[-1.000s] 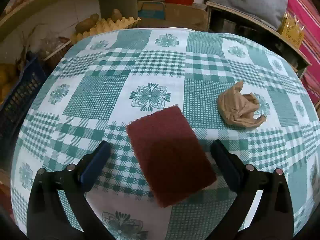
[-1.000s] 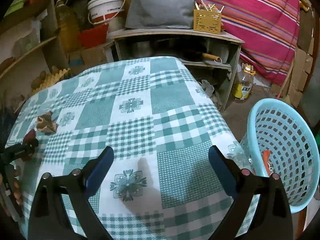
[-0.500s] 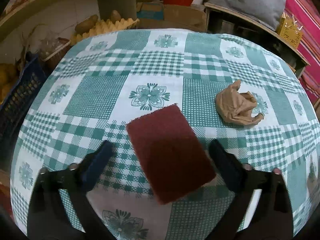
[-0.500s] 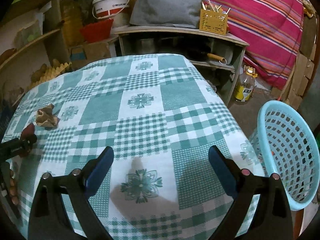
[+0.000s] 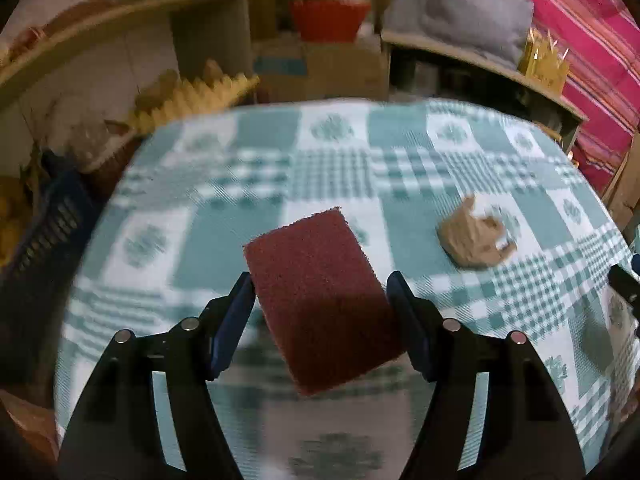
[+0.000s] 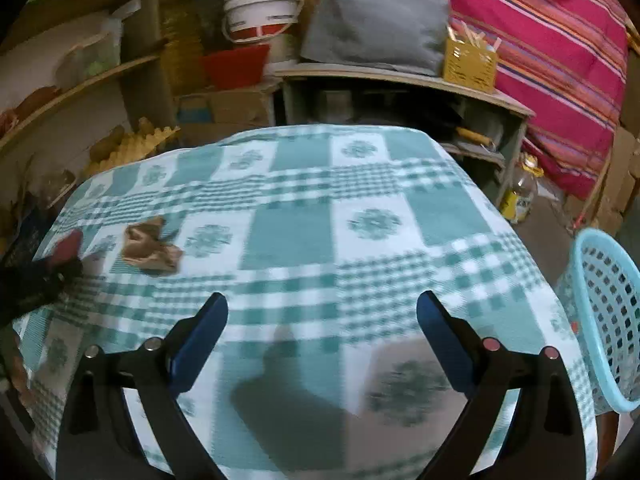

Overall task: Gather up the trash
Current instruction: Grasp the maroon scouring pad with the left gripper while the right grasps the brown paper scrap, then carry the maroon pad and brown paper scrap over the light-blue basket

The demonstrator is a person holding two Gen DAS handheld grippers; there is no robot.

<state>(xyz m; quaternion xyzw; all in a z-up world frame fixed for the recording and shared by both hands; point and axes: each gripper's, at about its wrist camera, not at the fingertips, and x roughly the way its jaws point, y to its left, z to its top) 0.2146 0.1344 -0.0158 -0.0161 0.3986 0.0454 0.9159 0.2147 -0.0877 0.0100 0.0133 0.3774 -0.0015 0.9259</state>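
Note:
A dark red scouring pad (image 5: 320,296) sits between the blue pads of my left gripper (image 5: 320,292), which has closed on its two long edges and holds it above the checked tablecloth (image 5: 248,184). A crumpled brown paper bag (image 5: 472,240) lies on the cloth to the right of it; it also shows in the right wrist view (image 6: 150,246). My right gripper (image 6: 322,312) is open and empty over the near part of the table. The left gripper with the pad (image 6: 66,246) shows at the far left of the right wrist view.
A light blue plastic basket (image 6: 604,320) stands off the table's right edge. Shelves with a white bucket (image 6: 262,12), a red tub (image 6: 234,66), a grey cushion (image 6: 380,20) and a yellow holder (image 6: 470,64) stand behind the table. A dark blue crate (image 5: 44,232) is at the left.
My left gripper's jaws have closed in on the red pad and lifted it off the cloth. My right gripper has swung left, so the brown bag is nearer and the basket is further right.

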